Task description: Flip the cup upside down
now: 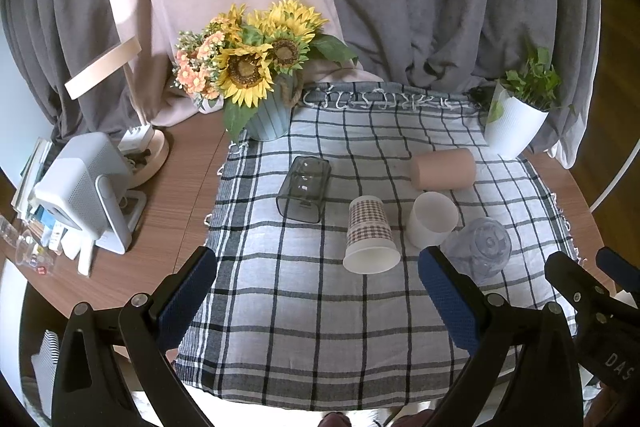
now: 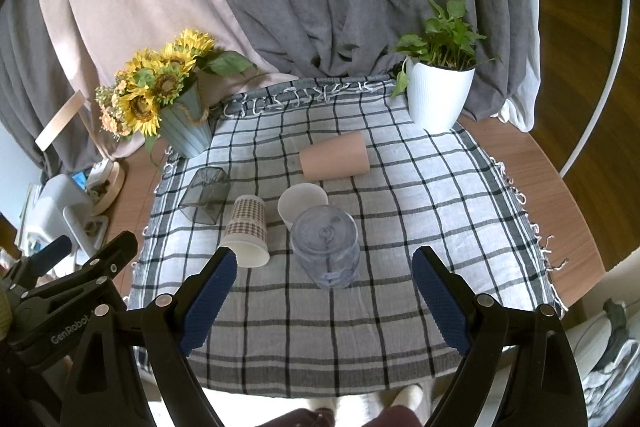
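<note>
1. At the centre of the checked cloth [image 2: 360,307] stood five cups, none held: a clear plastic cup [image 2: 326,247] upside down on its rim, just below the middle of the right wrist frame.
2. Just beside it, up and left, a white cup [image 2: 302,205] stood mouth up; a plaid paper cup [image 2: 246,233] lay on its side to the left, mouth toward the camera.
3. A pink cup [image 2: 334,157] lay on its side above them, and a smoky square cup [image 2: 204,195] lay tipped at the left.
4. The right gripper [image 2: 324,279] hung over the cloth's lower part, jaws wide apart and bare.
5. The left gripper [image 1: 316,279] likewise had its jaws apart, gripping nothing, with the paper cup between them in view.
6. On the desk [image 1: 180,187], sunflowers [image 1: 256,63] sat upper left, a potted green plant [image 2: 438,95] upper right.
</note>
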{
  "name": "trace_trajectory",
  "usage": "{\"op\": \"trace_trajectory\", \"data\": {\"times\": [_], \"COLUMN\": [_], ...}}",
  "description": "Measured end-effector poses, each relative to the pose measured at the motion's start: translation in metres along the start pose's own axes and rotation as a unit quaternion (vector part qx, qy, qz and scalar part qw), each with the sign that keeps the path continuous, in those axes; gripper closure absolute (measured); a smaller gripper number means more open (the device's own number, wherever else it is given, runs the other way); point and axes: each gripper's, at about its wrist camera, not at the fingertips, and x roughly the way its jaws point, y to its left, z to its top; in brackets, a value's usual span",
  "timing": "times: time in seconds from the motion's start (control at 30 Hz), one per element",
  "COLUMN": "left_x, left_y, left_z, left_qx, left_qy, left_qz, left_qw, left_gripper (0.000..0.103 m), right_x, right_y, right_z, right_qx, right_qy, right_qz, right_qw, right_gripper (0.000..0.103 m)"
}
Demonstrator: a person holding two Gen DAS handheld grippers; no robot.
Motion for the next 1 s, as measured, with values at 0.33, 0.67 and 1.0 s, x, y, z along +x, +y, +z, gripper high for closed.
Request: {"op": "trace_trajectory", "data": {"times": [0.33, 0.67, 1.0], "left_x": [0.0002, -0.0011, -0.0007], "left_y": [-0.0001, -0.0006, -0.0004], "left_z": [0.0003, -0.0017, -0.0014], "left_qx": [0.000, 0.000, 0.001], "left_qy": [0.000, 0.001, 0.001], "left_qz": [0.000, 0.000, -0.001], "left_qw": [1.0000, 1.0000, 1.0000], "left_gripper": [0.000, 0.000, 0.000], "right_x": [0.0001, -0.0007, 0.0005], "right_y": [0.0008, 0.0000, 0.0005], "right_z": [0.0008, -0.0001, 0.0014], "right_qx": [0.000, 0.001, 0.000], "right_qy": [0.000, 0.001, 0.001], "right_qz": [-0.001, 0.000, 0.000], "right_qw": [1.000, 1.000, 1.000], "right_gripper": [0.013, 0.013, 0.013]}}
